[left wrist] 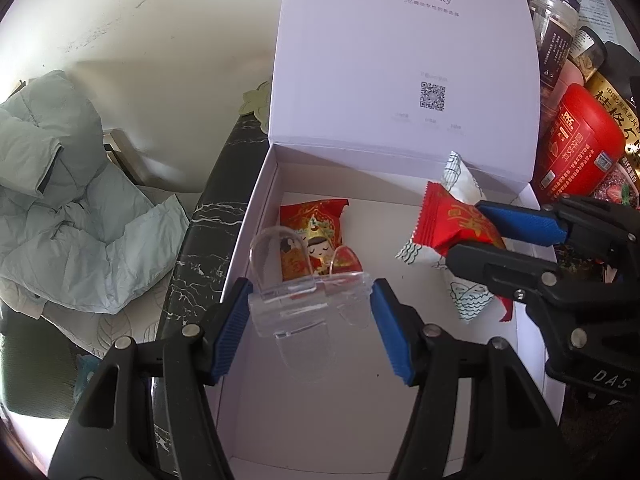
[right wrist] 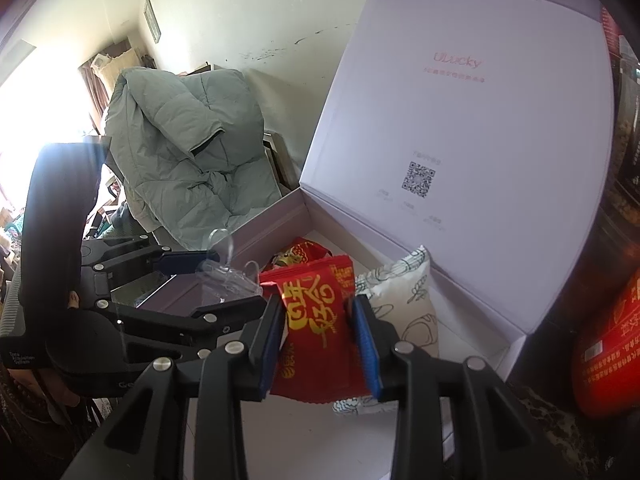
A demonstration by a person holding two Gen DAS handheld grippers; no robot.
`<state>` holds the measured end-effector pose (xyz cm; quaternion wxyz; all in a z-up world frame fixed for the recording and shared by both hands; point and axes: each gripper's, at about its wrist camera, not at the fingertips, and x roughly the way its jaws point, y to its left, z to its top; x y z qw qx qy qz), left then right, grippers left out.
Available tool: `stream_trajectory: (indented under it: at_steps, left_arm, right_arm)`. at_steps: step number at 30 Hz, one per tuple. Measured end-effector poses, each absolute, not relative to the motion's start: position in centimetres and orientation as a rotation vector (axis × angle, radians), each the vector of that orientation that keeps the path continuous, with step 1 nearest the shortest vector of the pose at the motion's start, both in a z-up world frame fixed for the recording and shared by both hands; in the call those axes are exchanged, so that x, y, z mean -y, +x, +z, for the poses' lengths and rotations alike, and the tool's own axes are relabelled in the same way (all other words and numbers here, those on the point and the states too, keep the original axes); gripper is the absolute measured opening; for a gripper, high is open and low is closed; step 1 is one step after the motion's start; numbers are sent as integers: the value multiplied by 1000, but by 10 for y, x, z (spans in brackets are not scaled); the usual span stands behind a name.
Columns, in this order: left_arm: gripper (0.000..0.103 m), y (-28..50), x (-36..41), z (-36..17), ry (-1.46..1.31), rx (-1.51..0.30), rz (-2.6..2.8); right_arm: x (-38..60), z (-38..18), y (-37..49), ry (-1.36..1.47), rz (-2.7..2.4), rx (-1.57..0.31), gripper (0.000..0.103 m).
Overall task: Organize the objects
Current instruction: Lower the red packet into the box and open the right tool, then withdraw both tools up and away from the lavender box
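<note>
Left tongs: the left gripper [left wrist: 312, 316] is clamped on a clear plastic clip [left wrist: 308, 300], one blue pad on each end of the clip's body; in the right wrist view the same gripper [right wrist: 224, 280] shows from the side with the clip [right wrist: 228, 276] between its fingers.
Clear clip: held over the inside of the white box [left wrist: 256, 216], its curved handles pointing away from the left tongs.
Right tongs: the right gripper [right wrist: 320, 332] is closed on a red snack packet [right wrist: 316, 320] and a white patterned packet [right wrist: 404, 304] together, blue pads on both sides; in the left wrist view it [left wrist: 492, 236] comes in from the right of the left tongs, pinching the red packet [left wrist: 448, 220] with the white packet [left wrist: 464, 184] behind and below it.
Held packets: over the right side of the box floor, just ahead of the right tongs; whether they touch the floor cannot be told.
Box: open, its lid [left wrist: 400, 60] standing upright beyond both tongs, printed "uLucky" with a QR code.
Inside the box: a red cartoon-print packet [left wrist: 316, 236] lies on the floor just beyond the clip.
Right of the box: a red tin [left wrist: 576, 148] and jars [left wrist: 556, 12], past the right tongs.
Left of the box: dark marble tabletop [left wrist: 200, 240], then a pale green padded jacket [left wrist: 60, 184] well apart from the left tongs.
</note>
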<state>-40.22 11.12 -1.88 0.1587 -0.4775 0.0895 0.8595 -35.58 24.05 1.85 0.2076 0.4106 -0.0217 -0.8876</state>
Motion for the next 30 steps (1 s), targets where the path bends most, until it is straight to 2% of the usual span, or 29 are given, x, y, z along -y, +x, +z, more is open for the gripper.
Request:
stream_trajectory:
  at_steps: [2, 4, 6, 17, 30]
  left_arm:
    - [59, -402, -110, -18, -1371, -256, 2464]
    - [59, -403, -108, -17, -1372, -249, 2475]
    - [60, -402, -106, -14, -1367, -234, 2478]
    - [67, -399, -103, -4, -1345, -232, 2496]
    - [68, -380, -103, 24, -1265, -212, 2547]
  right_arm:
    - [-240, 20, -355, 1145, -2480, 48, 39]
    - [-240, 22, -354, 1134, -2485, 49, 47]
    - [-241, 25, -353, 1128, -2488, 55, 50]
    - [-247, 36, -348, 1119, -2532, 56, 50]
    - [-248, 67, -327, 1062, -2643, -26, 50]
